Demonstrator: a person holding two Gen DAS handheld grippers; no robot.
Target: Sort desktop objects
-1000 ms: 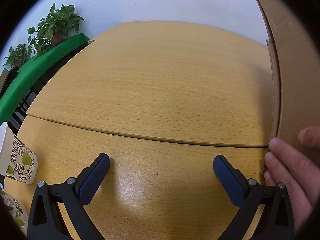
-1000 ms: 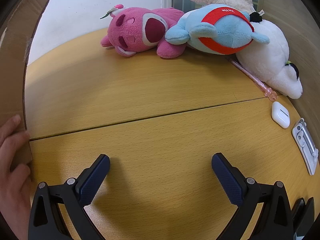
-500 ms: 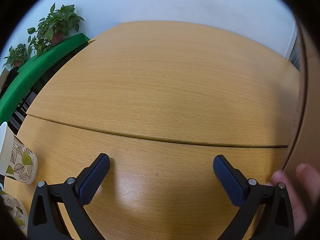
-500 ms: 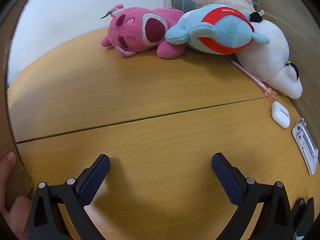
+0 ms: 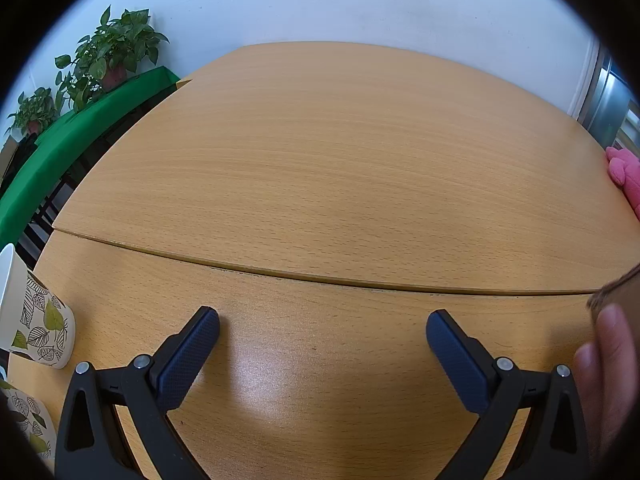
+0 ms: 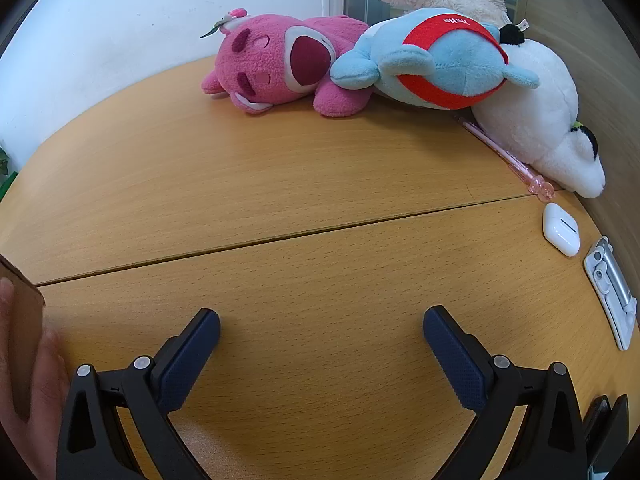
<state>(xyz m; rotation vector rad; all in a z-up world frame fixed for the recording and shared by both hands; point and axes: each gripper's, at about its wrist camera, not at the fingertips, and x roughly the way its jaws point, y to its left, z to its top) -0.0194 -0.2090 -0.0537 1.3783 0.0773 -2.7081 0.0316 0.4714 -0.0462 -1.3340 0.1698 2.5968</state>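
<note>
My left gripper (image 5: 322, 320) is open and empty over the wooden table (image 5: 320, 168). My right gripper (image 6: 321, 320) is open and empty too. Far ahead of it lie a pink plush bear (image 6: 280, 68), a blue and red plush (image 6: 436, 60) and a white plush (image 6: 548, 128). A pink pen (image 6: 508, 156), a white earbud case (image 6: 561, 229) and a silver stand (image 6: 612, 288) lie at the right. A bare hand (image 6: 28, 392) holds a cardboard box (image 6: 24, 320) between the two grippers; its corner (image 5: 618, 292) shows in the left wrist view.
Two leaf-patterned paper cups (image 5: 34, 316) lie at the left edge of the left wrist view. Potted plants (image 5: 112, 56) stand on a green ledge (image 5: 60, 152) beyond the table. A white wall runs behind. A black object (image 6: 608, 428) sits at the lower right.
The cardboard box has dropped and pulled back out of both views; only its corner and the hand remain at the edges. Both grippers have stayed still and open.
</note>
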